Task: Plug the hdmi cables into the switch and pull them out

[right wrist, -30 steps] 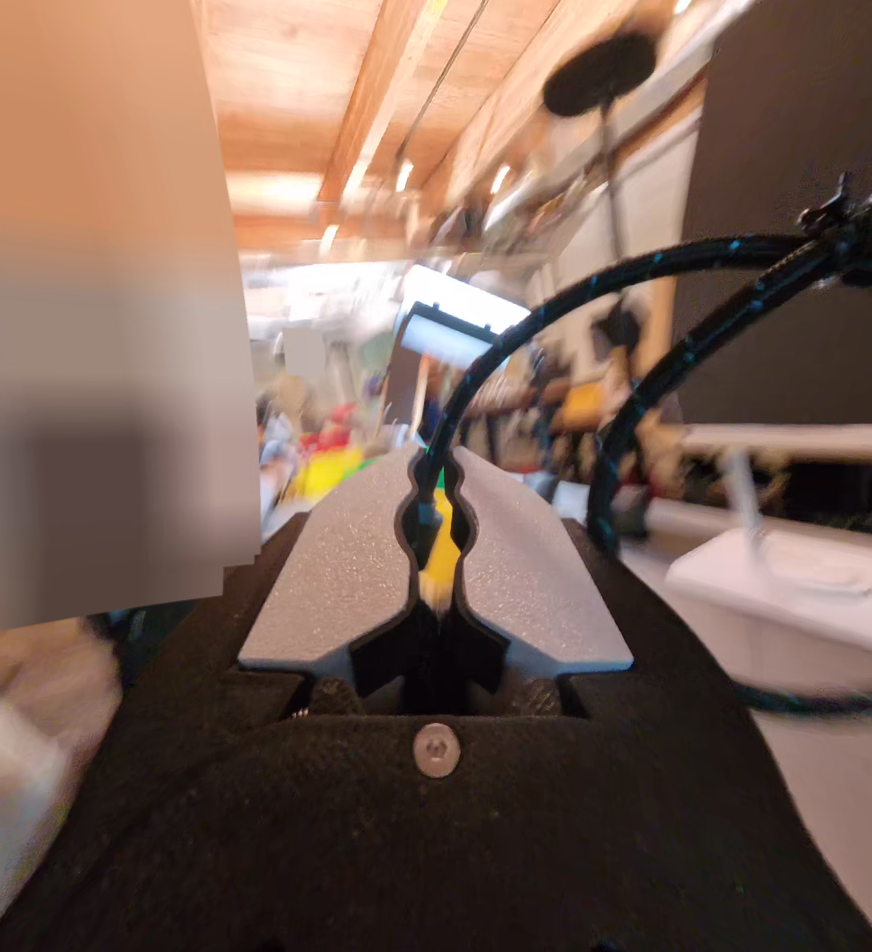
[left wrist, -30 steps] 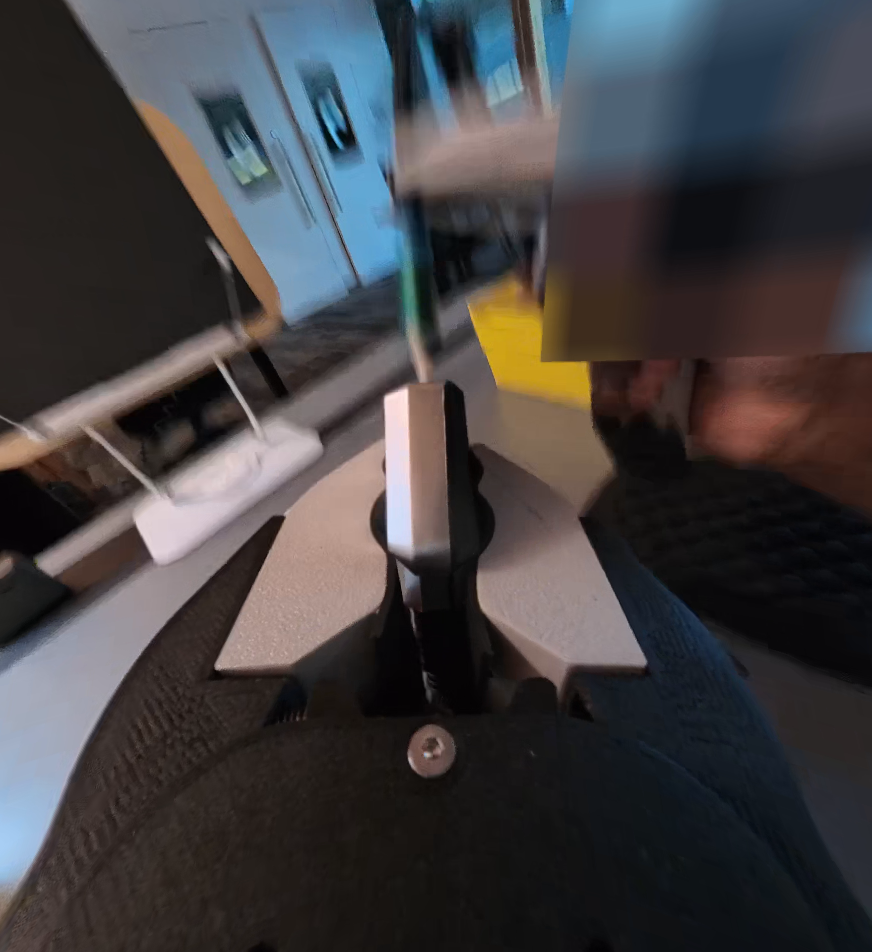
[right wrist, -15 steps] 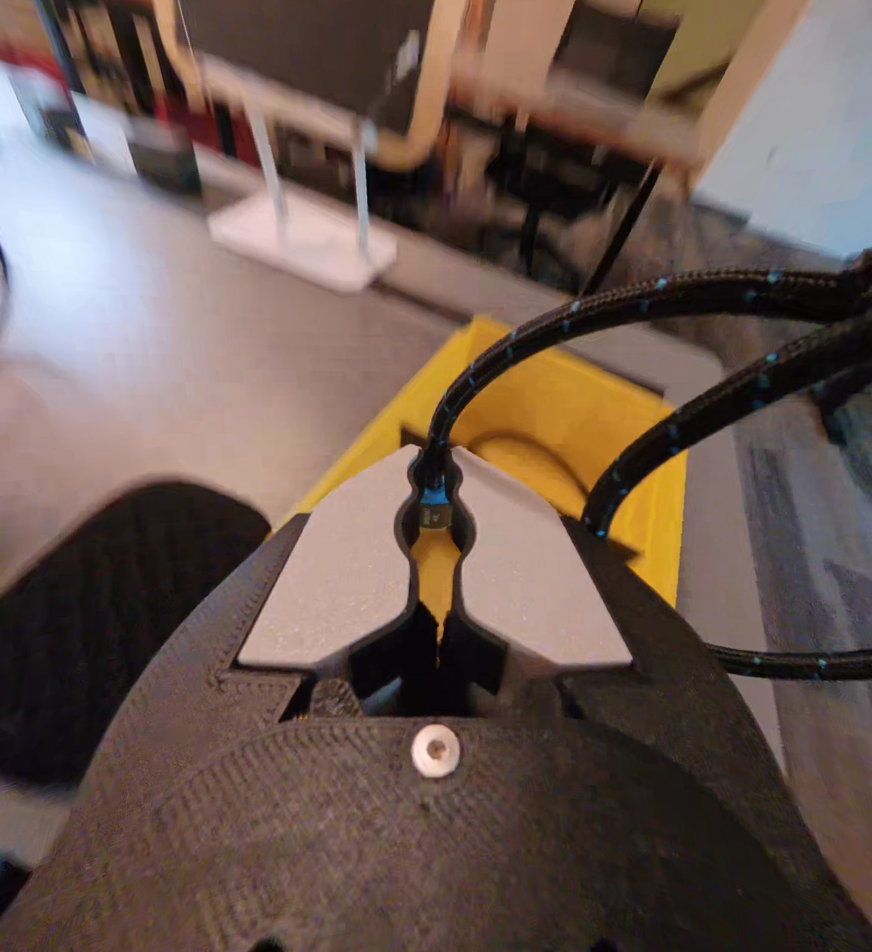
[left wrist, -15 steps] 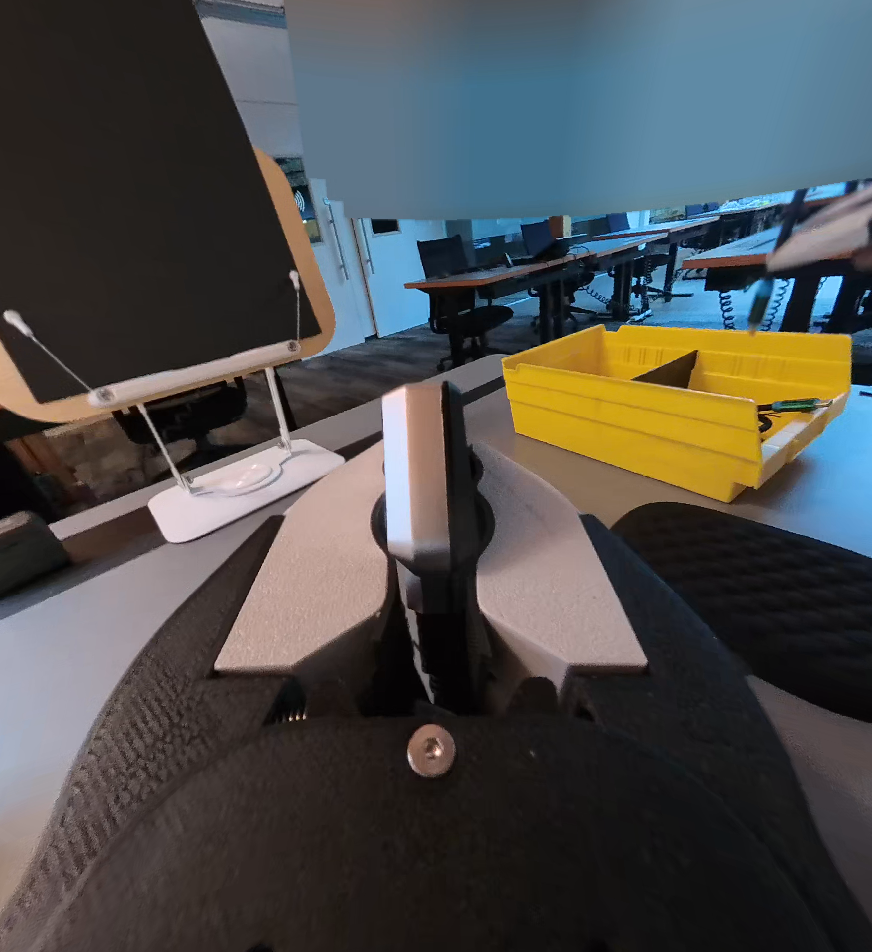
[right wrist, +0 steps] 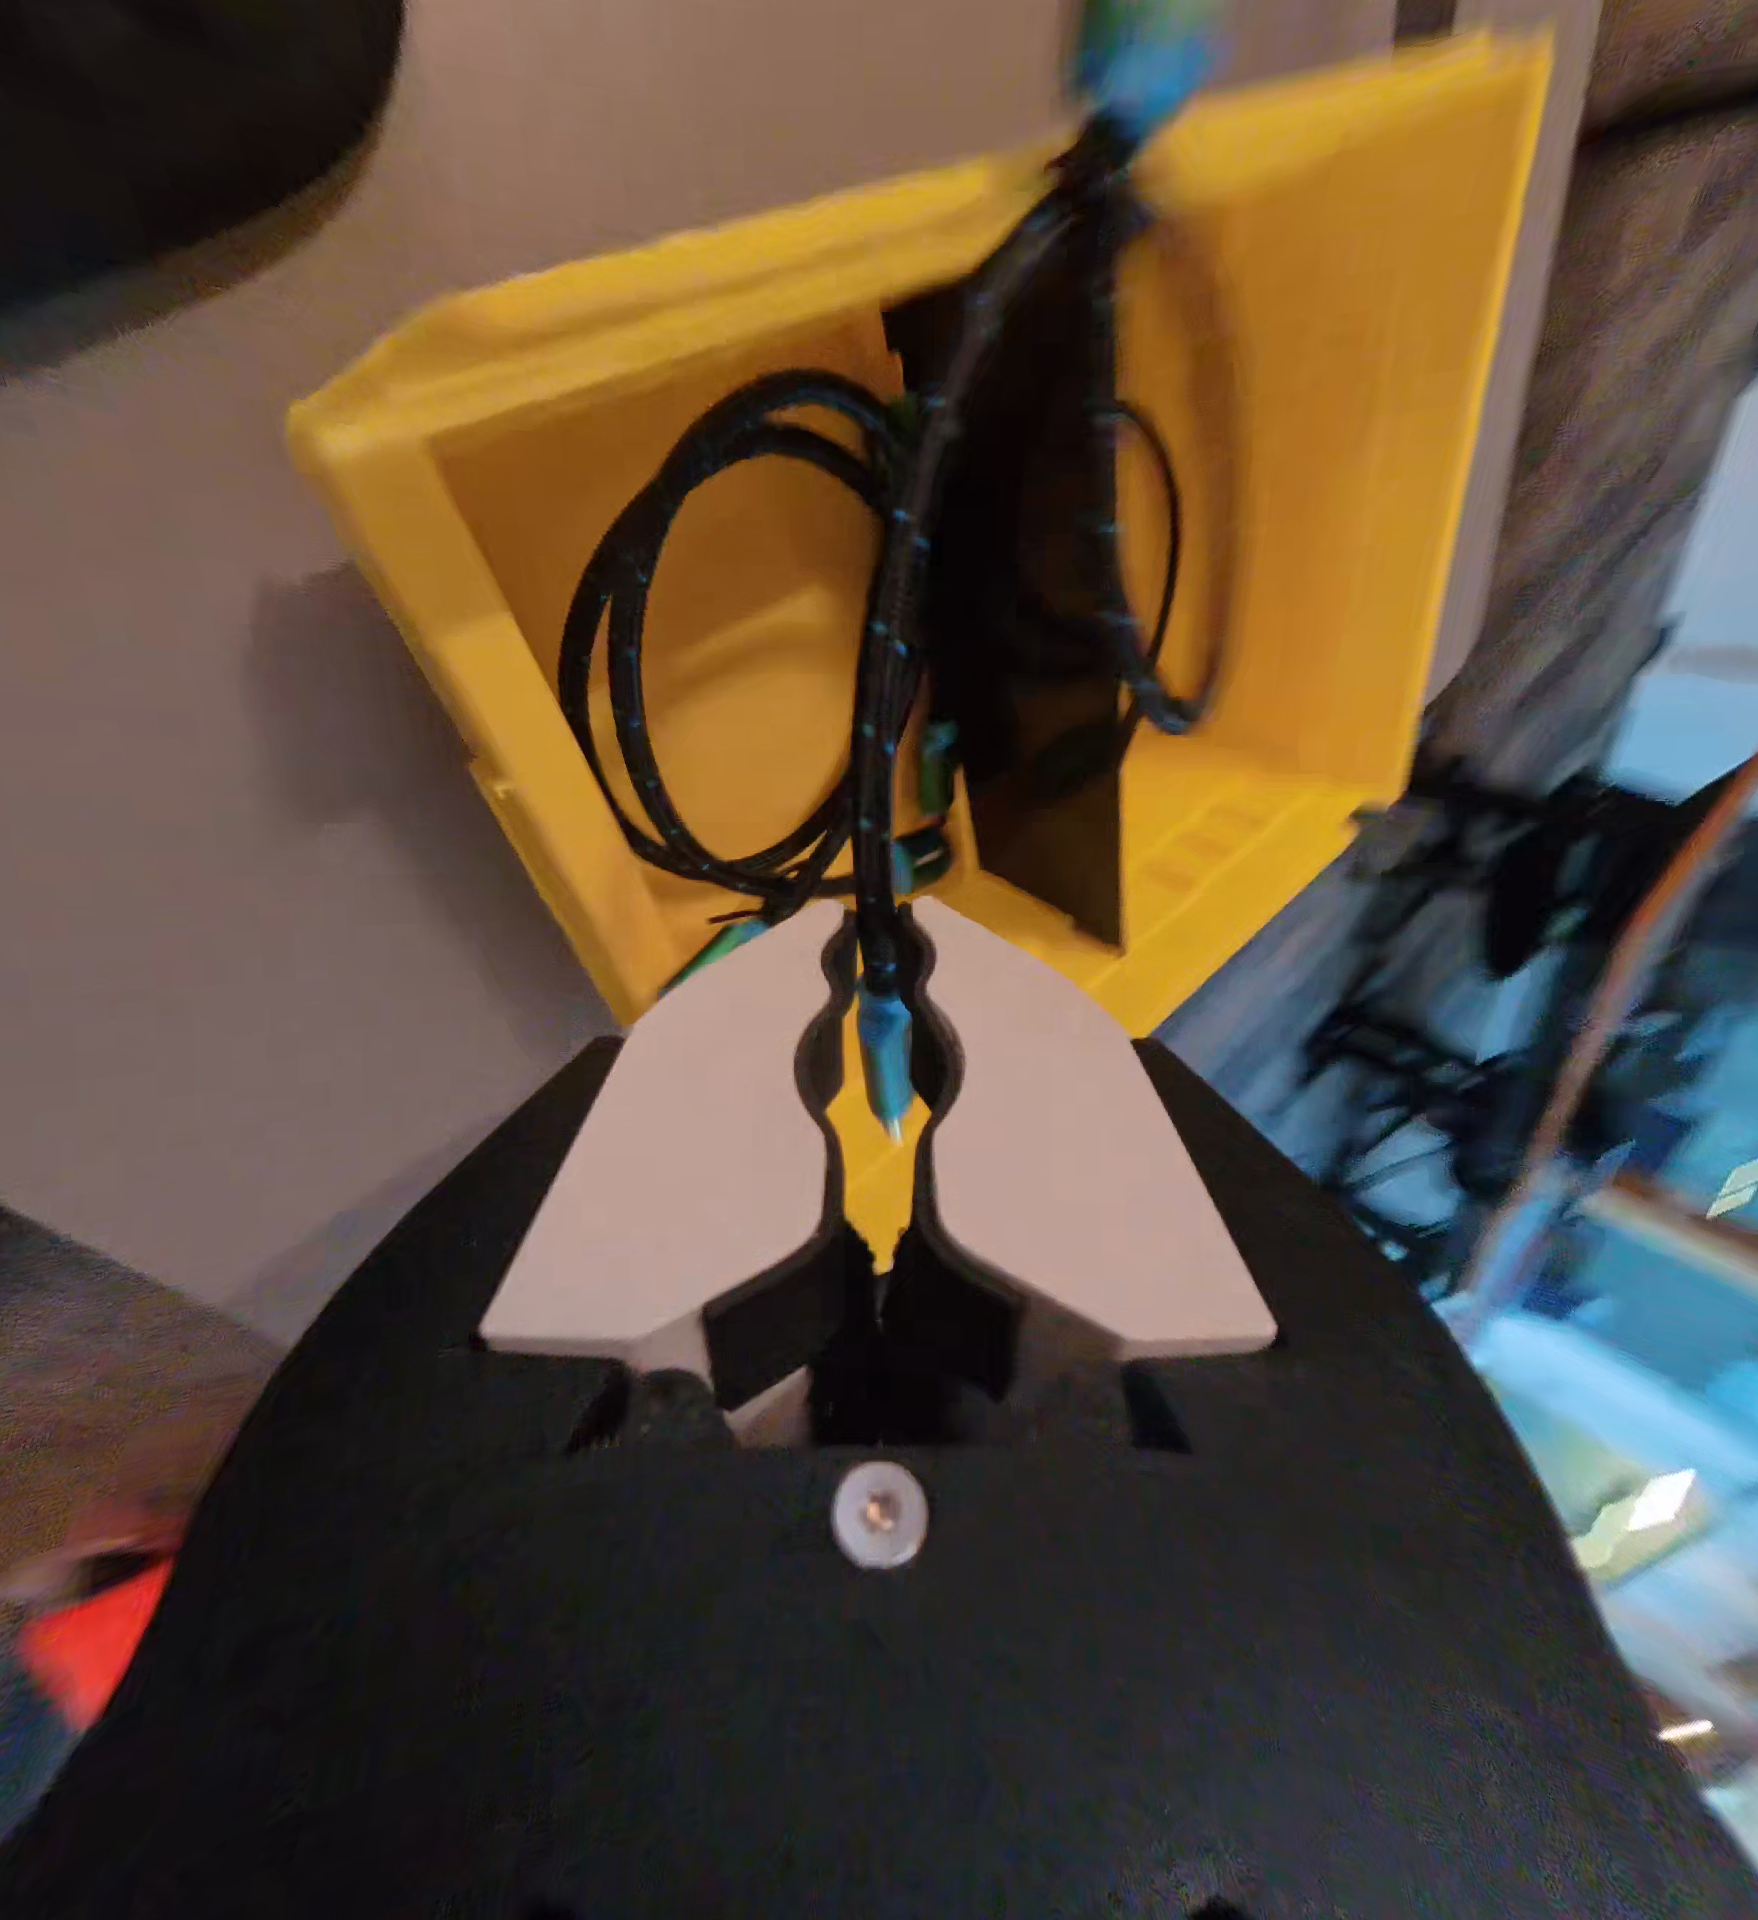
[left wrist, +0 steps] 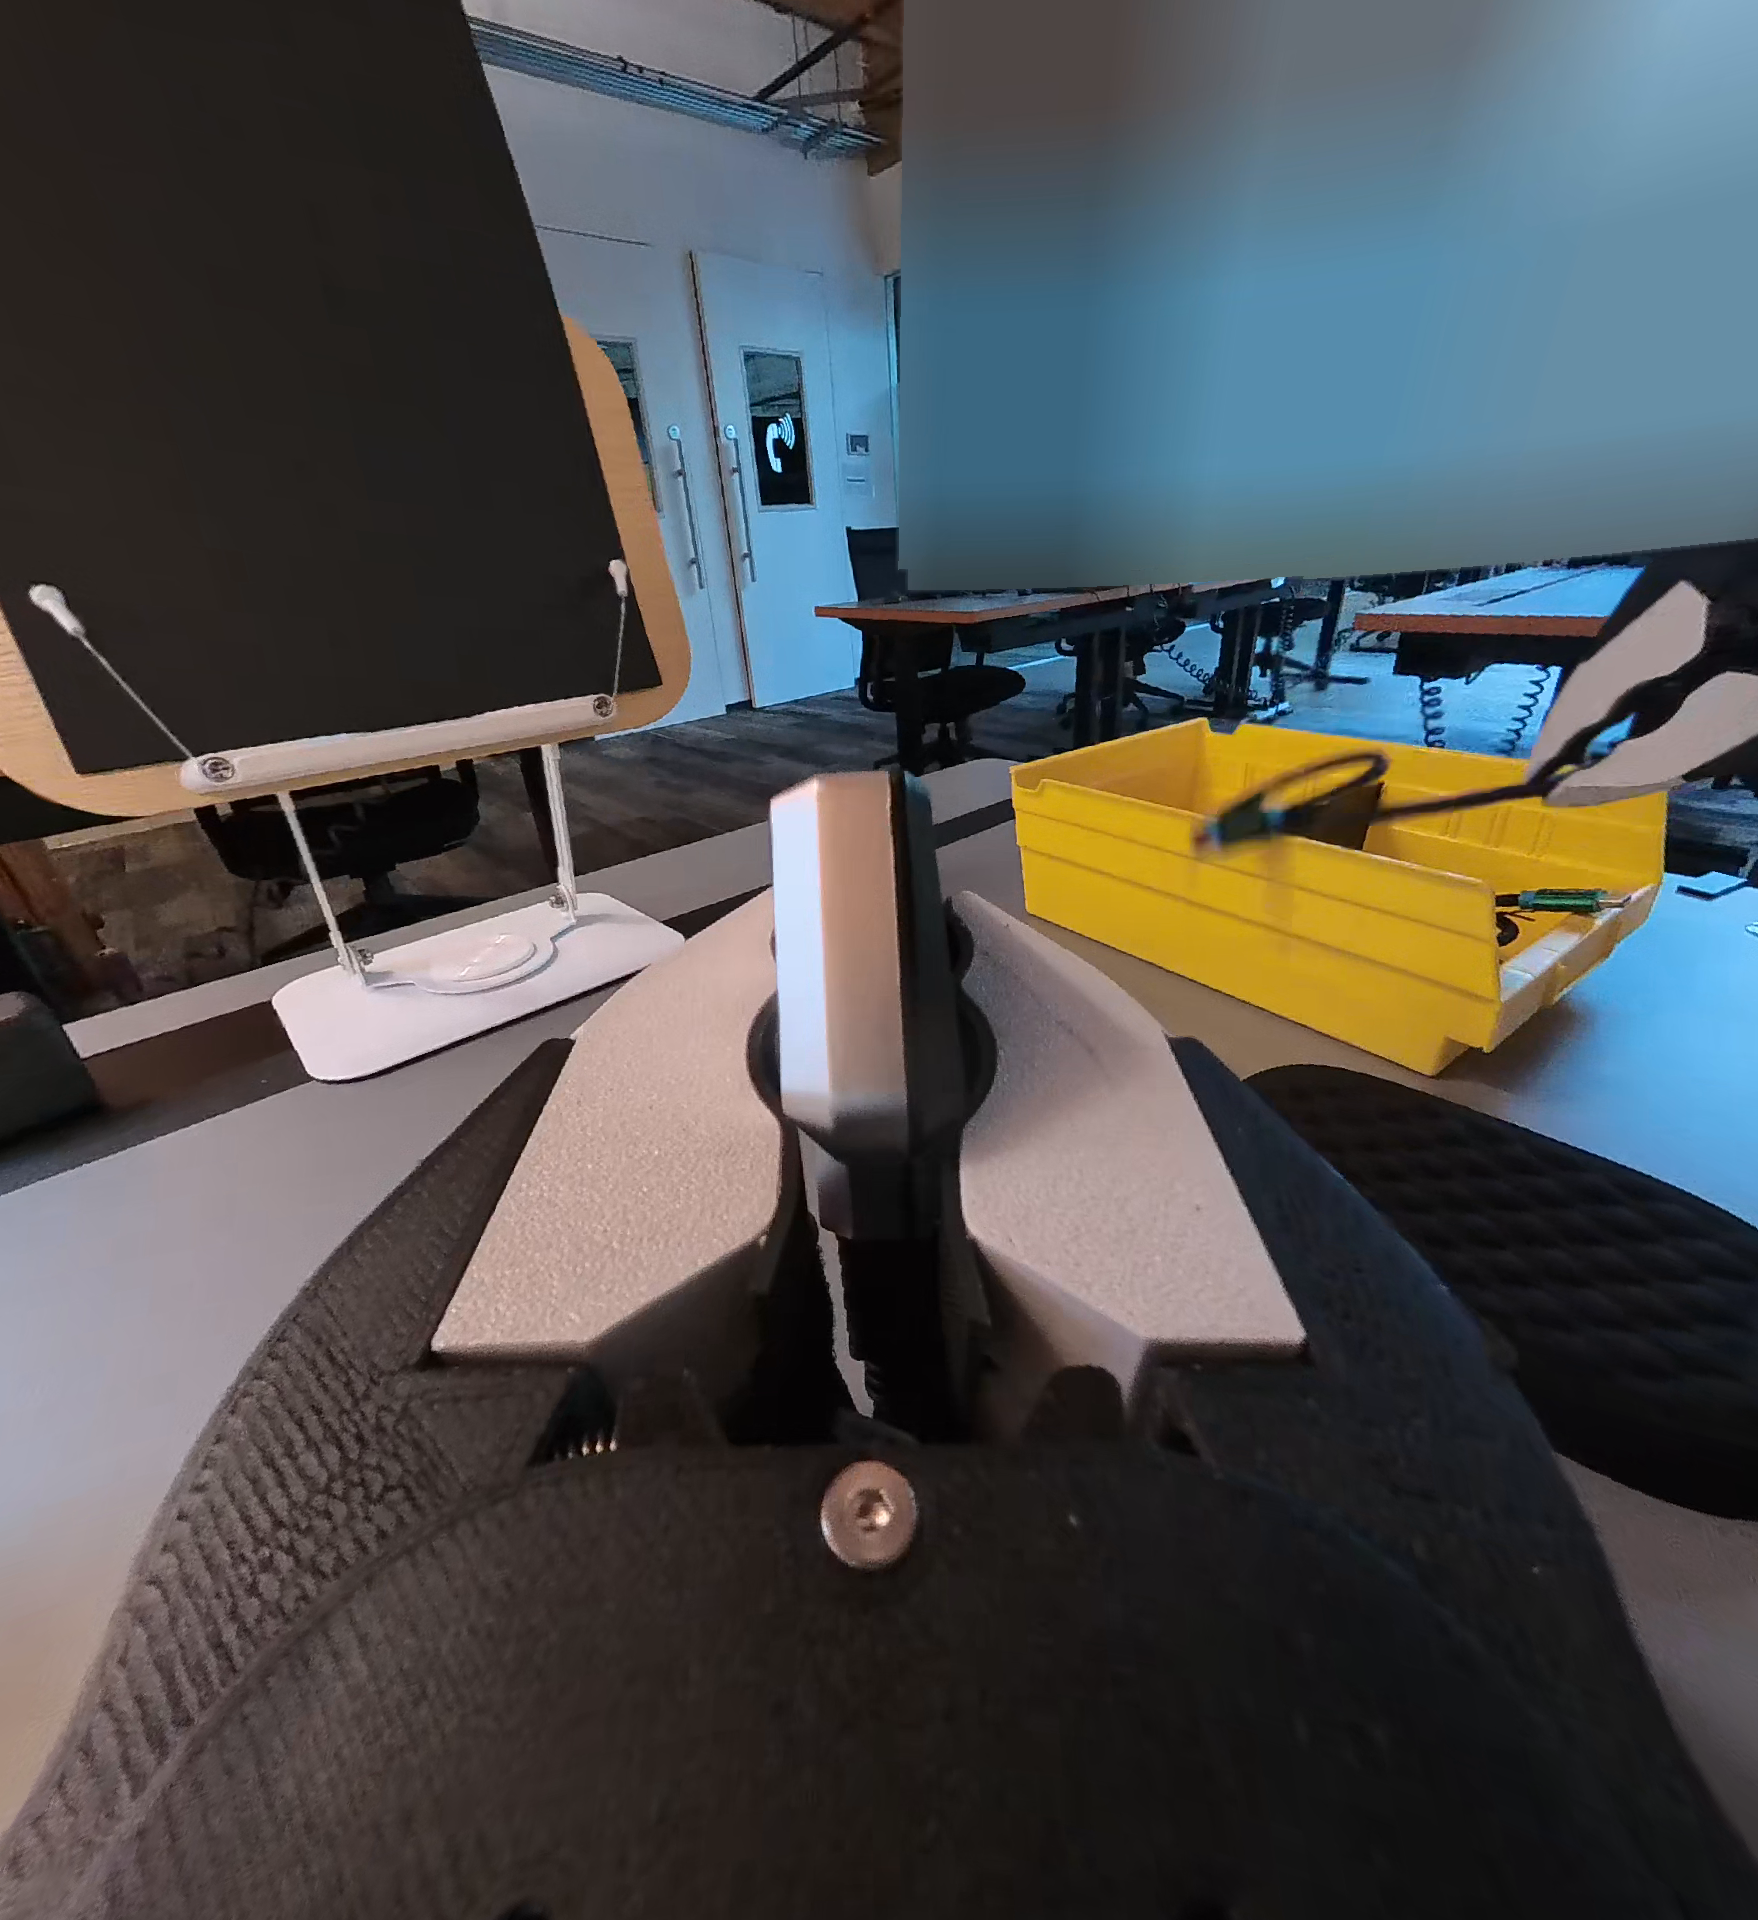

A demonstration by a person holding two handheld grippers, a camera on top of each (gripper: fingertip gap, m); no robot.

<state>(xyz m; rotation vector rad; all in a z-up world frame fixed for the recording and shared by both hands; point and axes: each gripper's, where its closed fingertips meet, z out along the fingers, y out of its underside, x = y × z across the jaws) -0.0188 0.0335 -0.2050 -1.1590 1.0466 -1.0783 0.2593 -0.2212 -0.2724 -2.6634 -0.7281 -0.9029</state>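
A: Left tool (left wrist: 859, 997) up close first, and it's clamped tight on the switch (left wrist: 833, 945), a slim silver-and-black slab standing on edge between its jaws, low over the grey surface (left wrist: 127, 1299)

B: No cable in the switch that I can see, though its ports face away from us

A: Right. Now the right tool (right wrist: 880, 971): it's pinched shut on a black braided cable (right wrist: 880, 727), just behind a small green plug that pokes back between the fingers

B: And that cable dangles straight down over the yellow bin (right wrist: 1394, 312)

A: In the left view you can see the same tool out at the far right, above the bin, with the cable's other plug swinging free in the air

B: More cable coiled inside the bin, left of a black divider (right wrist: 1041, 665), and another loop on the other side

A: So my read is that it's early: switch in hand, one cable lifted out, nothing plugged yet

B: Bringing plug to port, inserting, pulling out, and the remaining cables all look still to come
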